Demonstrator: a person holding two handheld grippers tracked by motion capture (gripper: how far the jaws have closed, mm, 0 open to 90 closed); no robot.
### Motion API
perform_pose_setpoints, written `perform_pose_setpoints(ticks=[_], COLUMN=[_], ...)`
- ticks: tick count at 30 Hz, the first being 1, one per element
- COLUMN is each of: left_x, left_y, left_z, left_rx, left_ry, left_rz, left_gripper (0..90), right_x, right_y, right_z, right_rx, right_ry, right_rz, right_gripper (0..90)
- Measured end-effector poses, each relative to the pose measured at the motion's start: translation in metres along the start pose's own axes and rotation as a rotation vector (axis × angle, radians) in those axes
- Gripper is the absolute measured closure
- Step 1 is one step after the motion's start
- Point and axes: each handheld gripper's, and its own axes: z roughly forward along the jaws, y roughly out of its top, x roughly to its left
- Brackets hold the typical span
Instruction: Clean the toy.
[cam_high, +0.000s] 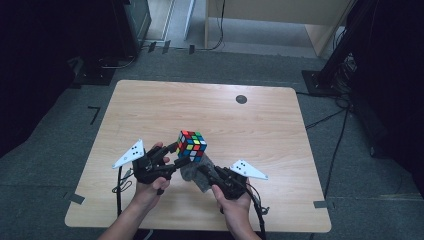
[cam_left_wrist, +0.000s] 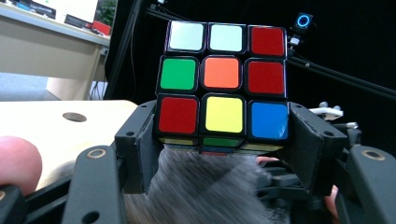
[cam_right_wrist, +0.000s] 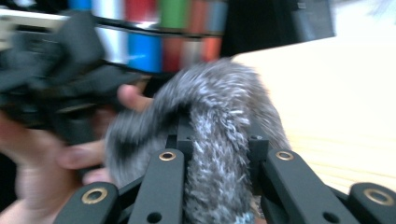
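- Left gripper (cam_high: 181, 154) jaws clamped on the puzzle cube (cam_high: 192, 145), held above the table (cam_high: 260, 125).
- Right gripper (cam_high: 206, 171) pinches a grey cloth (cam_high: 192, 176) at cube's 6 o'clock.

My left claw (cam_left_wrist: 224, 140) is matt black plastic with small brass-coloured rings set in its arms. The puzzle cube (cam_left_wrist: 223, 88) it clamps is glossy plastic, its coloured stickers smooth and shiny against a black frame. Just below the cube, the grey cloth (cam_right_wrist: 219, 135) pinched in my right claw (cam_right_wrist: 217, 140) looks fuzzy and rough, with pale fibres standing up. Under the cube, the counter (cam_high: 150, 105) is pale wood grain, smooth and matt.
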Motion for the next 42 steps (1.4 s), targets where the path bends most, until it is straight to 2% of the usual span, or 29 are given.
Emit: perform_pose_setpoints(ticks=[2,4,6,7,9,12,15,17,18,23,27,30,32,35,39,42], left_x=[-0.001,-0.003,-0.005,-0.006,-0.006,-0.002,0.006,0.011,0.013,0.024,0.033,0.039,0.043,0.047,0.051,0.054], left_y=[-0.002,-0.005,-0.008,-0.009,-0.008,-0.003,0.001,0.003,0.003,-0.003,-0.009,-0.015,-0.02,-0.028,-0.035,-0.04], left_z=[0.003,0.007,0.009,0.01,0.009,0.003,-0.002,-0.004,-0.005,-0.003,0.002,0.008,0.012,0.018,0.024,0.028], left_rx=[0.014,0.045,0.07,0.072,0.063,0.053,0.075,0.091,0.101,0.198,0.285,0.373,0.44,0.516,0.584,0.61], left_ry=[0.001,0.014,0.018,0.023,0.032,0.058,0.131,0.184,0.216,0.379,0.468,0.514,0.544,0.585,0.615,0.624], left_rz=[0.003,0.025,0.041,0.051,0.062,0.066,0.086,0.097,0.113,0.183,0.198,0.209,0.221,0.228,0.241,0.241], left_gripper=[34.5,34.5,34.5,34.5,34.5,34.5,34.5,34.5,34.4,34.4,34.4,34.4,34.4,34.3,34.3,34.2], right_x=[0.002,0.011,0.022,0.024,0.019,0.002,-0.014,-0.025,-0.028,-0.043,-0.058,-0.067,-0.069,-0.069,-0.068,-0.067], right_y=[-0.001,-0.004,-0.005,-0.003,0.001,0.004,0.009,0.015,0.017,0.026,0.026,0.022,0.021,0.02,0.018,0.017], right_z=[0.003,0.008,0.01,0.009,0.006,0.0,-0.01,-0.018,-0.021,-0.031,-0.033,-0.031,-0.03,-0.028,-0.026,-0.025], right_rx=[0.037,0.082,0.084,0.071,0.051,0.041,0.014,-0.014,-0.025,-0.041,-0.009,0.02,0.032,0.039,0.053,0.057], right_ry=[0.01,0.067,0.091,0.094,0.069,0.012,-0.125,-0.169,-0.197,-0.282,-0.352,-0.373,-0.371,-0.364,-0.358,-0.357], right_rz=[-0.017,-0.063,-0.11,-0.116,-0.098,-0.055,-0.118,-0.113,-0.13,-0.203,-0.233,-0.217,-0.218,-0.226,-0.239,-0.245], right_gripper=[75.9,75.5,75.5,75.6,75.7,75.7,75.8,75.7,75.7,75.0,74.7,74.5,74.2,74.1,74.1,74.1])
